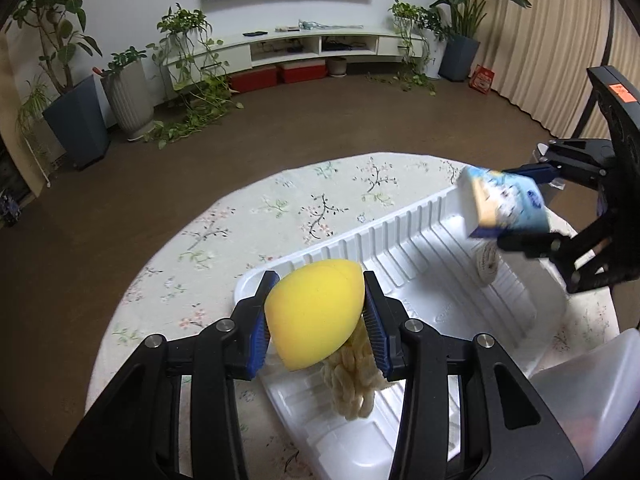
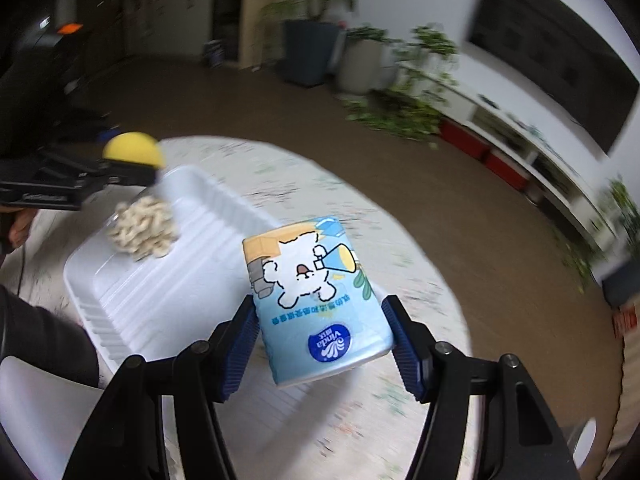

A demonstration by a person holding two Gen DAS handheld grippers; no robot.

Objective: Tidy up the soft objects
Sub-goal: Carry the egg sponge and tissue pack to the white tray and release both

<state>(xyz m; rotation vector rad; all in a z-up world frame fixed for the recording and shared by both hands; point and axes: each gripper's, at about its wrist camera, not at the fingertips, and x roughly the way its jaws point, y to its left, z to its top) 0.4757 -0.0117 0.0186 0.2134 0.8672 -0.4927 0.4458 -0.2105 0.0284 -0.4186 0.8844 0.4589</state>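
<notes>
My left gripper [image 1: 316, 312] is shut on a yellow egg-shaped sponge [image 1: 314, 312] and holds it above the near end of a white ribbed tray [image 1: 420, 248]. A cream knotted rope bundle [image 1: 356, 376] lies in the tray just under the sponge. My right gripper [image 2: 320, 340] is shut on a light blue tissue pack [image 2: 316, 300] with a white bear print, held above the tray's far right end. In the right wrist view the sponge [image 2: 134, 150], the rope bundle [image 2: 142, 232] and the tray [image 2: 168, 300] show at left.
The tray sits on a round table with a floral cloth [image 1: 240, 216]. A translucent plastic container [image 1: 592, 392] stands at the right front. Another cream rope piece [image 1: 486, 264] lies in the tray under the tissue pack. Brown floor, plants and a TV bench lie beyond.
</notes>
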